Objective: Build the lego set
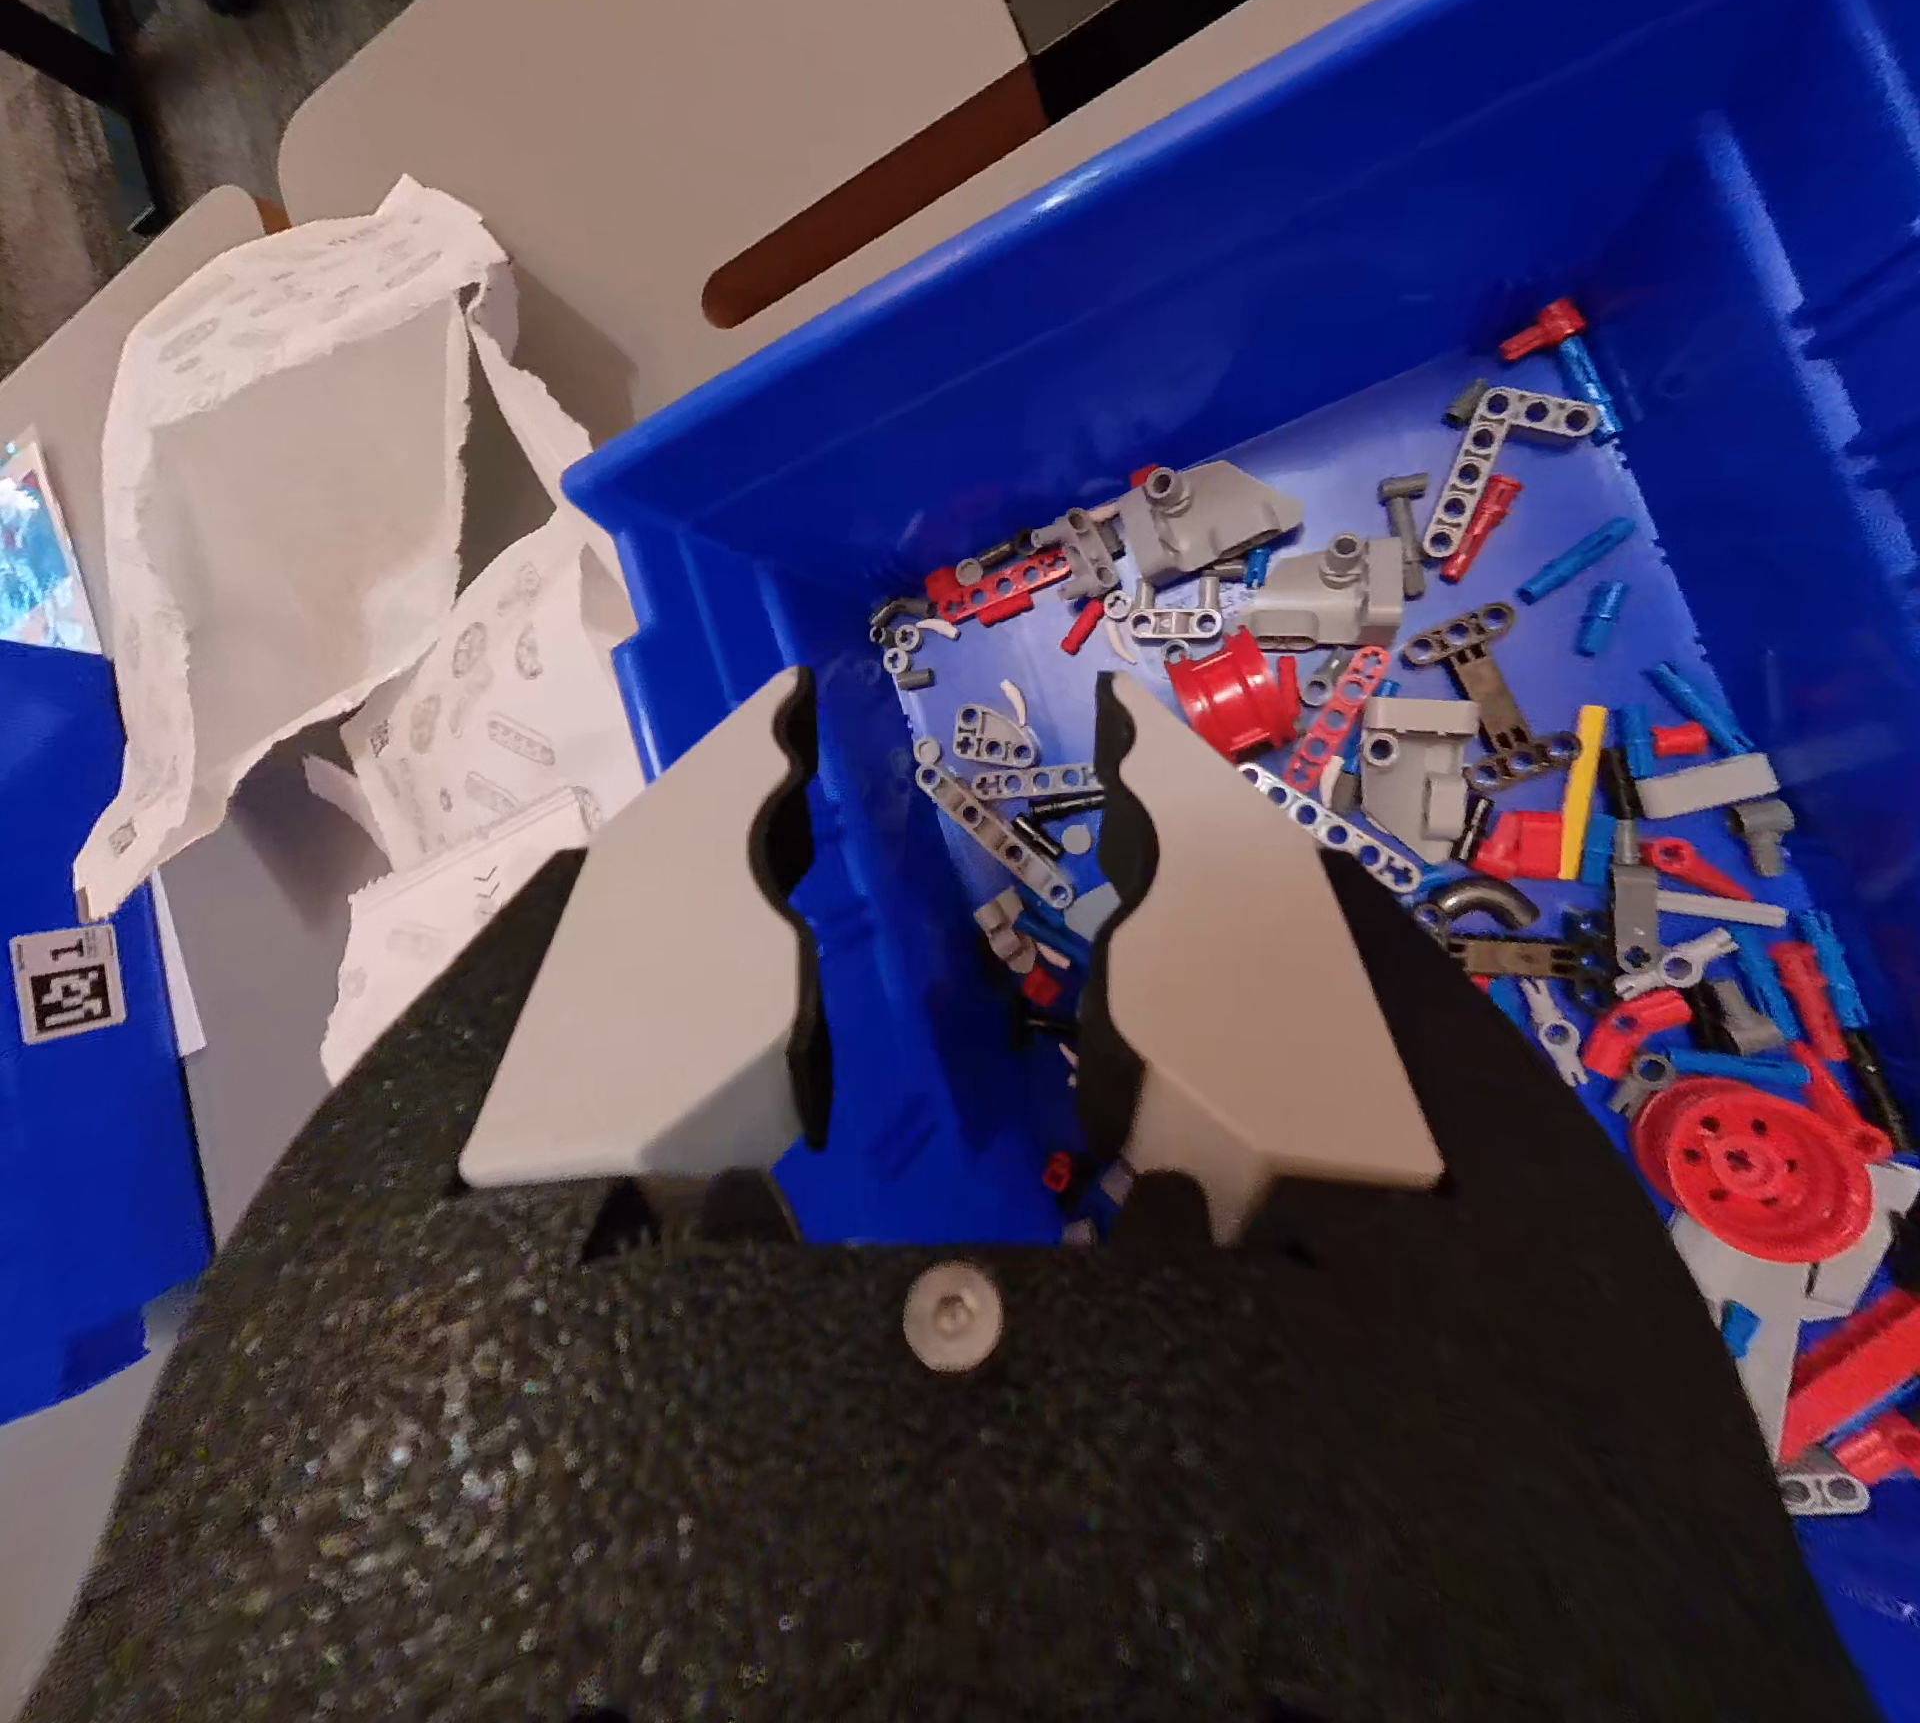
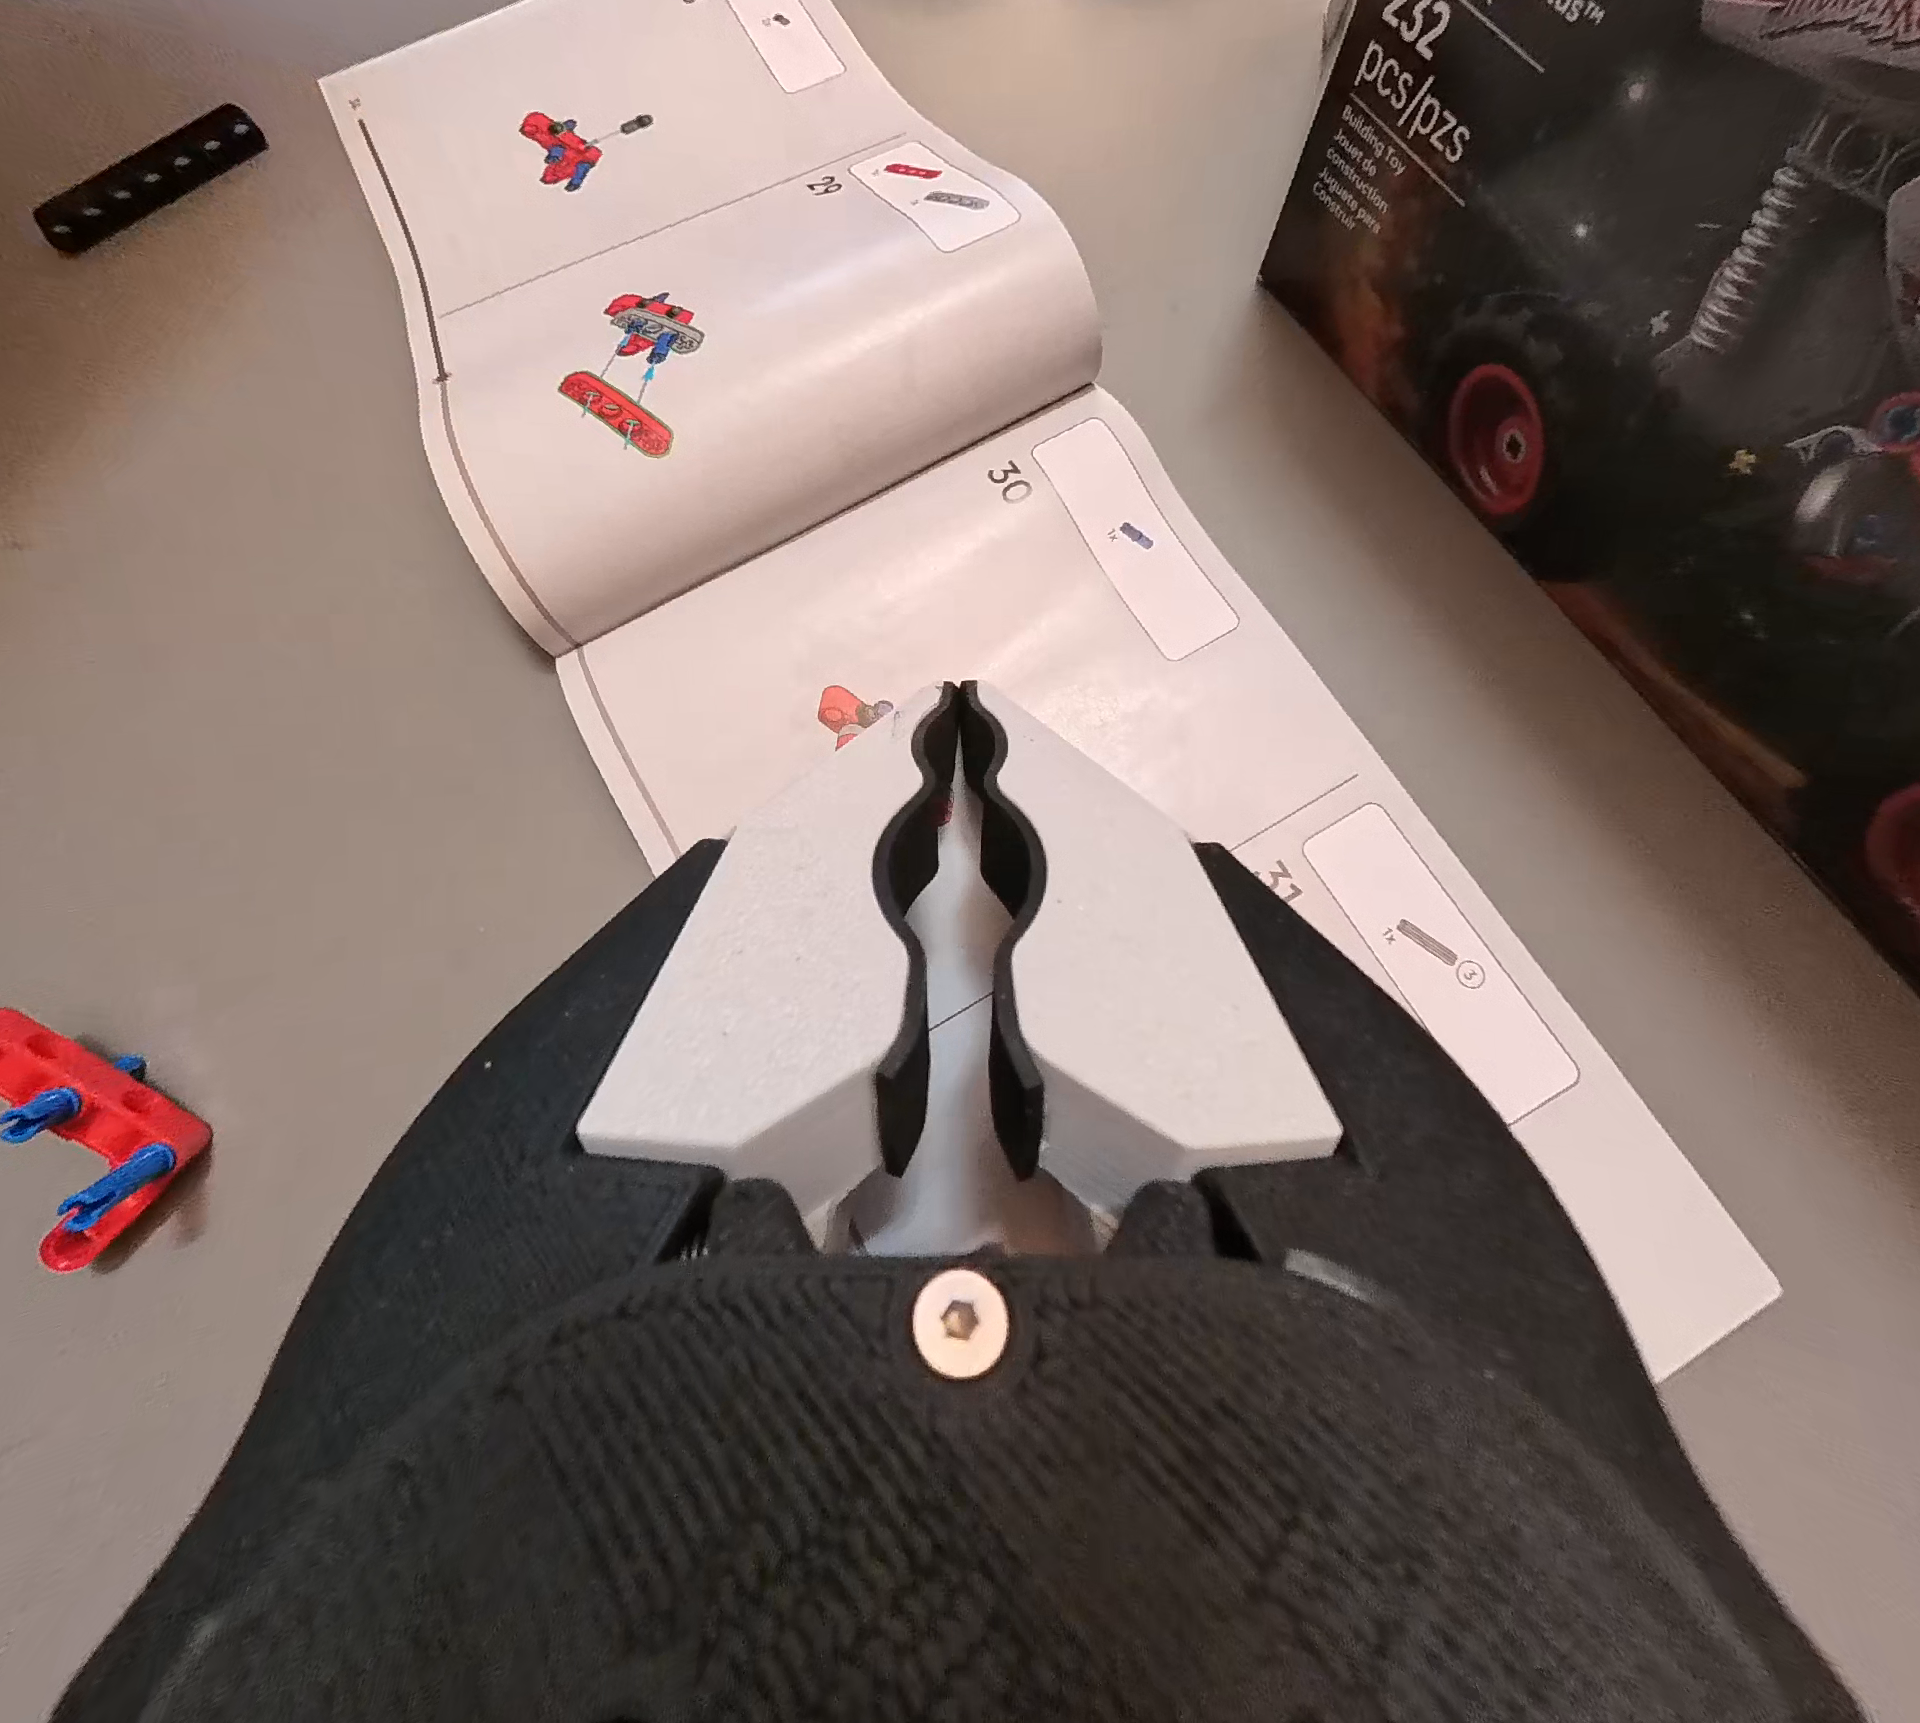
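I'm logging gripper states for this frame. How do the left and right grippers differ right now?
The left gripper is open, with a clear gap between its fingers; the right gripper is shut, tips touching, holding nothing visible. The left gripper hangs over the near wall of the blue bin of loose pieces; the right gripper points over the open instruction booklet. Both have grey fingers with wavy black pads.

Both pictures are evenly lit by soft indoor light from above, with a warm tone. The wide lens bends straight lines near the edges. In the left wrist view the blue bin [image 1: 1299, 239] is very saturated, and the lower right corner is blurred. In the right wrist view the open booklet [image 2: 790, 385] shows soft glare on its curved page, and shadows are weak.
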The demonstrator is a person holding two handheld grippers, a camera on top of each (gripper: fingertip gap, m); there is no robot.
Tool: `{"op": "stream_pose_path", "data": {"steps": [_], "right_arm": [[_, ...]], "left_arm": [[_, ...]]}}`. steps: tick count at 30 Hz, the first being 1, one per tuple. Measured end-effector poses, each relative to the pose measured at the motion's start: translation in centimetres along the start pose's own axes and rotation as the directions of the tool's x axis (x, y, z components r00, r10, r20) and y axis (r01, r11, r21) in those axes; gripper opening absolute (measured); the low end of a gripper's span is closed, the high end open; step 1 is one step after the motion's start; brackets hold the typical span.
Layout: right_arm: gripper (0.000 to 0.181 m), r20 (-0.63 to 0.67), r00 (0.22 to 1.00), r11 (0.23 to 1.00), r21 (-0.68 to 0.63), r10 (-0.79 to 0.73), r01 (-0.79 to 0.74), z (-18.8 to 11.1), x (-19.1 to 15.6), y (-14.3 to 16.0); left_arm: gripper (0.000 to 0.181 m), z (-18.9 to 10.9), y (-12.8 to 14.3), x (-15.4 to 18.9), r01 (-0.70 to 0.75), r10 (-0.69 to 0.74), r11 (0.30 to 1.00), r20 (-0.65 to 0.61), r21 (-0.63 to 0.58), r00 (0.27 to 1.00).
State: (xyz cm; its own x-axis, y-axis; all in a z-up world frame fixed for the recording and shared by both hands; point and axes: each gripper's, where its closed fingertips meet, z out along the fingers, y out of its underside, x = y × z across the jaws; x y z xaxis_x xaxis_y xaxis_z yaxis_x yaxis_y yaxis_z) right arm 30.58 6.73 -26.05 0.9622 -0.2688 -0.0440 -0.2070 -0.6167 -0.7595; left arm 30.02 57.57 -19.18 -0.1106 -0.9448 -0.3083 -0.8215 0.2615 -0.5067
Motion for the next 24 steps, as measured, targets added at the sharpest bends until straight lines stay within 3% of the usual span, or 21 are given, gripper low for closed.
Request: {"op": "stream_pose_path", "data": {"steps": [3, 5, 7, 9, 11, 24], "right_arm": [[0.000, -0.004, 1.000, 1.000, 0.000, -0.005, 0.005, 0.0, 0.0, 0.0], [0.000, 0.003, 1.000, 1.000, 0.000, 0.004, -0.004, 0.0, 0.0, 0.0], [0.000, 0.000, 1.000, 1.000, 0.000, -0.001, 0.001, 0.0, 0.0, 0.0], [0.000, -0.013, 1.000, 1.000, -0.001, -0.016, 0.016, 0.0, 0.0, 0.0], [0.000, -0.018, 1.000, 1.000, -0.001, -0.022, 0.022, 0.0, 0.0, 0.0], [0.000, -0.022, 0.999, 1.000, -0.001, -0.026, 0.026, 0.0, 0.0, 0.0]], "left_arm": [[0.049, 0.3, -0.7, -0.3, 0.008, -0.009, 1.000, 0.033, 0.021, 0.999], [0.039, 1.1, -1.5, -0.3, 0.004, -0.004, 1.000, 0.030, 0.015, 1.000], [0.040, 2.2, -1.5, -0.6, 0.050, -0.049, 0.997, 0.021, -0.065, 0.999], [0.057, 3.1, -0.6, -0.9, 0.117, -0.115, 0.977, 0.025, -0.175, 0.993], [0.057, 3.9, 0.1, -0.6, 0.161, -0.164, 0.960, 0.006, -0.229, 0.986], [0.052, 6.7, 1.4, 0.0, 0.304, -0.288, 0.917, 0.098, -0.258, 0.952]]}}
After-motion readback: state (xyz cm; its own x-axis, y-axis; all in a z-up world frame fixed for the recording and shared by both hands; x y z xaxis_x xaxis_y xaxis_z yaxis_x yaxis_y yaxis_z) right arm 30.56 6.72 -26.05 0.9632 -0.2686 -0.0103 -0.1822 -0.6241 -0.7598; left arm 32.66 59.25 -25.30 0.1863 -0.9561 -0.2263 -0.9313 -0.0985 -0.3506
